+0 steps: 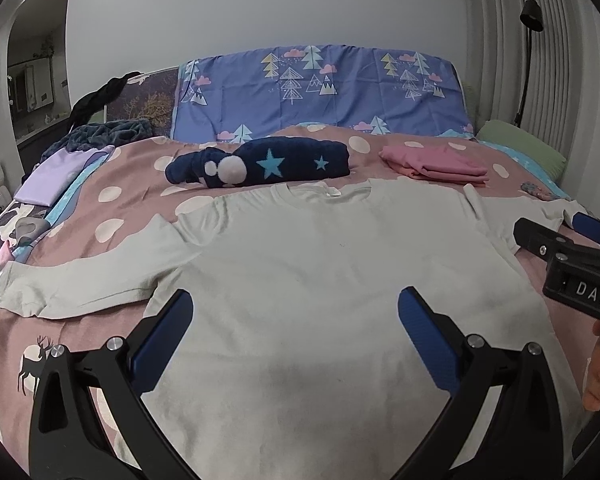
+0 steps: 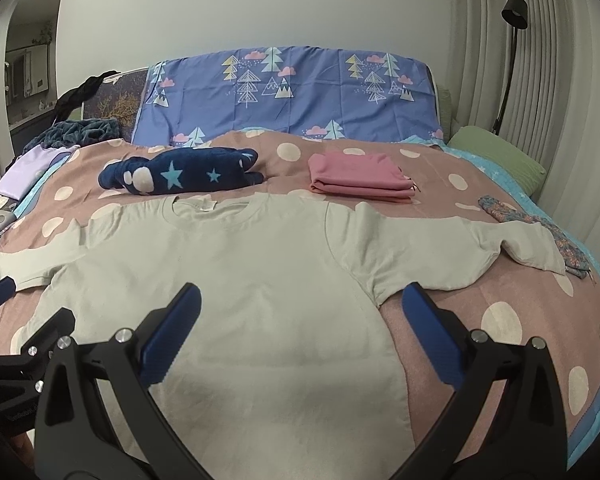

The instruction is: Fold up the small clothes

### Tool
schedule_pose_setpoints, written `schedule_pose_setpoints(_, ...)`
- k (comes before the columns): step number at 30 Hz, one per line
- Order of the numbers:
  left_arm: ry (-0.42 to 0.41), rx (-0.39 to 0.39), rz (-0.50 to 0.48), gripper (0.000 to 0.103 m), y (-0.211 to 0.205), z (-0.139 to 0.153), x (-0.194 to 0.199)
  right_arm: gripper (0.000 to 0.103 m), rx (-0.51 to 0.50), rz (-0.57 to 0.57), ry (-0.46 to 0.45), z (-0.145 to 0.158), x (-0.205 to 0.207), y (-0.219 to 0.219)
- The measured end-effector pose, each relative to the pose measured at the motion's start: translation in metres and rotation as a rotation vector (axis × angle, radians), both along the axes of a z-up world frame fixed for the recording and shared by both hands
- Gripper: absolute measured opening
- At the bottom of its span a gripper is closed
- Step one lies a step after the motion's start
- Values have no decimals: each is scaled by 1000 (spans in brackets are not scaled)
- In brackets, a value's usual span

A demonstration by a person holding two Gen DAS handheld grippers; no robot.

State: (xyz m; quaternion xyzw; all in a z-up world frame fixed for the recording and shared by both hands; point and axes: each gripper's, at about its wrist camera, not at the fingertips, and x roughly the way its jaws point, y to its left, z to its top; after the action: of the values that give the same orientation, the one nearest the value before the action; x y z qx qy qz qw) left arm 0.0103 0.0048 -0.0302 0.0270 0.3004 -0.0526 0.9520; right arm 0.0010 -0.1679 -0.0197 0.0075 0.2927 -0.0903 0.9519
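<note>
A pale grey-white T-shirt [image 1: 300, 264] lies flat and spread out on the bed, collar away from me, both sleeves out to the sides; it also shows in the right wrist view [image 2: 236, 272]. My left gripper [image 1: 296, 312] is open and empty, hovering over the shirt's lower body. My right gripper [image 2: 302, 308] is open and empty over the shirt's right side, near the armpit below the right sleeve [image 2: 460, 248]. The right gripper also shows at the right edge of the left wrist view [image 1: 572, 256].
A folded navy star-print garment [image 1: 260, 162] and a folded pink garment [image 1: 436, 164] lie beyond the collar. A lilac cloth [image 1: 56, 176] lies far left, a patterned fabric piece [image 2: 540, 224] lies by the right sleeve, and a green pillow [image 2: 500, 156] far right. The bed has a pink polka-dot cover [image 2: 500, 320].
</note>
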Motion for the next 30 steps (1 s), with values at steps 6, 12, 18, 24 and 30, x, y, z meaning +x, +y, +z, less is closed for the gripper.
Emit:
schedule_pose_setpoints(6,2,-9,-8,102,1,0,1,101,2,-1,4,0,0,0)
schedule_pose_setpoints(12,13,-19,-7,102,3,-2,3,101,-1,-1,10,-3,1,1)
schedule_pose_setpoints(18,26,-38,-2,102,8,-4,5,99,-9,-24,22,-7,5,0)
schedule_pose_setpoints(24,64,-96,3,88,25,-10,13,73,32,-9,59,-13,11,-4)
schedule_pose_setpoints(30,161,-319,100,64,106,-30,28,54,79,37,136,-26,19,-9)
